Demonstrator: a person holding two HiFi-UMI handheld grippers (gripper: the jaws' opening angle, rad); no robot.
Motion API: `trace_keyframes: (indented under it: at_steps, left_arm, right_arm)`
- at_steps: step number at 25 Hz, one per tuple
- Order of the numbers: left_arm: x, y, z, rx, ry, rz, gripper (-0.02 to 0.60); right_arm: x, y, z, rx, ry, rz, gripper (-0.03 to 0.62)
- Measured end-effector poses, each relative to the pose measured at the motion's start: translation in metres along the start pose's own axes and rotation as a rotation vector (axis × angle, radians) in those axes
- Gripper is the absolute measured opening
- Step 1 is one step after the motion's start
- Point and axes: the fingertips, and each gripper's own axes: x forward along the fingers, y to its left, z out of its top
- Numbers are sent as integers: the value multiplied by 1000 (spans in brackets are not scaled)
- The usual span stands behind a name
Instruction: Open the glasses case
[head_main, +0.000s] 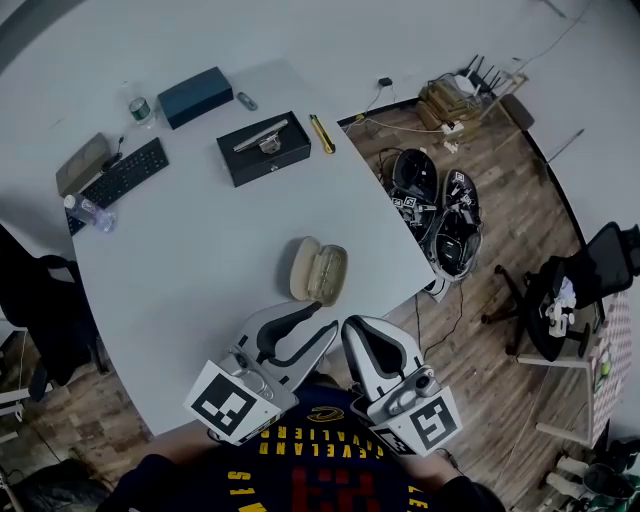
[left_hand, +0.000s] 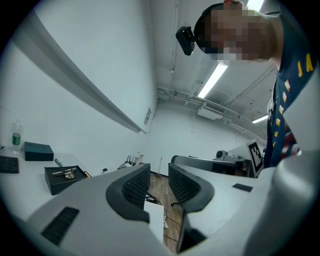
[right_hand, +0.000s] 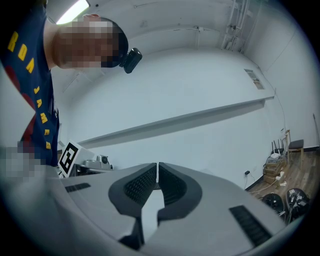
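A beige glasses case (head_main: 318, 270) lies on the white table (head_main: 200, 270) near its front right edge, its two halves spread open. Both grippers hover just in front of it, close to the person's chest and pointing level. My left gripper (head_main: 325, 320) is a short way from the case's near end, and its jaws stand apart with nothing between them. In the left gripper view (left_hand: 159, 176) only floor shows through the gap. My right gripper (head_main: 352, 330) sits beside it to the right. Its pads nearly touch in the right gripper view (right_hand: 157, 172), and it holds nothing.
Farther back on the table are a black box (head_main: 263, 147) holding a metal item, a yellow pen-like tool (head_main: 322, 133), a teal box (head_main: 195, 96), a keyboard (head_main: 125, 172) and a bottle (head_main: 90, 212). Bags and cables (head_main: 435, 205) lie on the wooden floor to the right.
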Motion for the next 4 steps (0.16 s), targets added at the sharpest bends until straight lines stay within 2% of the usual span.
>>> trace_keyframes:
  at_steps: [4]
  left_arm:
    - [0,3,-6,27,13,8,124]
  right_arm:
    - [-1,0,1,-4,-2,1,28]
